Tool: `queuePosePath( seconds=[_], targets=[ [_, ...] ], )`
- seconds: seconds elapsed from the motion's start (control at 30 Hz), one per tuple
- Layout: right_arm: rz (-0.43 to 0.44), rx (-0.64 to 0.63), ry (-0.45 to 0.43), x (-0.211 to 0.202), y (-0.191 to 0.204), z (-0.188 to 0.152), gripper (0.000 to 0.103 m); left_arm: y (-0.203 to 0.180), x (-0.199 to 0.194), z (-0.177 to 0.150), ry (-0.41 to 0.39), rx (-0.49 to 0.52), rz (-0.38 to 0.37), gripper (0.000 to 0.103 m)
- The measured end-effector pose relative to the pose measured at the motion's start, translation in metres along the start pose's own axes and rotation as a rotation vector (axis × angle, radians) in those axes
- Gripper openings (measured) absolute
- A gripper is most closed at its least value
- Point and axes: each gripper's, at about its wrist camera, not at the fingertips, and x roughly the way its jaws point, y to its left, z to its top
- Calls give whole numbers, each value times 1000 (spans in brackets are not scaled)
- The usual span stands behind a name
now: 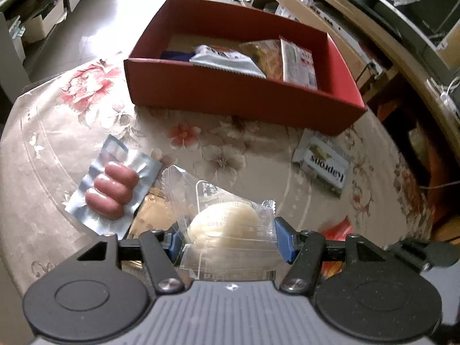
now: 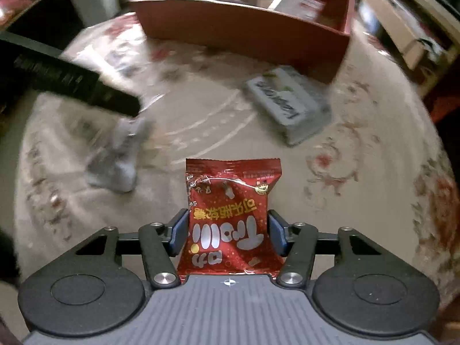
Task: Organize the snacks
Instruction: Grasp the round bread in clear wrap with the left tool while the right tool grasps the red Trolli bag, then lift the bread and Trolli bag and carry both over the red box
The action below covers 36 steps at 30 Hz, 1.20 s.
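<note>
Two grippers, each pinching a snack, over a floral table.
Left gripper [image 1: 228,243] clamped a clear-wrapped bun [image 1: 227,224]; right gripper [image 2: 228,234] clamped a red packet [image 2: 230,221]. Beyond lay a sausage pack [image 1: 113,189] and grey packet [image 1: 323,162] on the tablecloth [image 1: 57,143]; farthest, the red box [image 1: 238,92] held several snacks.

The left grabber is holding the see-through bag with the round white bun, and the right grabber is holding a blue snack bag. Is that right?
Almost. The left gripper does hold the clear packet with the round white bun. But the packet in the right gripper is red, not blue; only the gripper's finger pads are blue. The right wrist view shows this.
</note>
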Motion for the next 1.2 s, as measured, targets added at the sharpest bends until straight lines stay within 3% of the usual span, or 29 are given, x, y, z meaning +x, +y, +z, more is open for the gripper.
queuePosePath(
  seconds=[0.1,0.17,0.23,0.3,0.37,0.43,0.5,0.63,0.67,0.7,0.83,1.0,1.1,1.2],
  targets=[
    [-22,-17,-4,3,8,0,73,-5,8,-6,14,33,42,67],
    [-23,-17,-2,7,9,1,87,-8,13,-9,21,48,50,68],
    [-32,-36,-1,12,15,4,91,-9,14,-11,20,66,62,71],
    [-58,-46,-4,16,17,4,96,-9,15,-12,19,71,79,80],
    [-27,-12,13,21,8,7,103,-7,17,-12,19,78,91,85],
    [5,26,13,20,1,7,103,-5,20,-13,25,77,94,86],
    [1,37,0,17,-1,5,98,-7,20,-14,23,98,102,87],
    [-60,24,-22,7,-2,-1,66,-15,21,-19,27,139,130,84],
    [-60,35,-30,4,-4,-2,63,-17,21,-20,27,142,127,77],
    [-57,45,-33,3,-6,-2,63,-19,20,-20,28,147,119,71],
    [-57,58,-50,-1,-6,-3,60,-25,13,-24,10,161,131,62],
    [-30,92,-100,-13,-7,-1,60,-26,1,-24,-12,148,83,48],
    [-17,115,-126,-18,-8,0,60,-25,-4,-22,-12,128,52,45],
    [-11,133,-139,-20,-9,1,60,-29,-5,-23,-19,150,69,44]
  ],
)
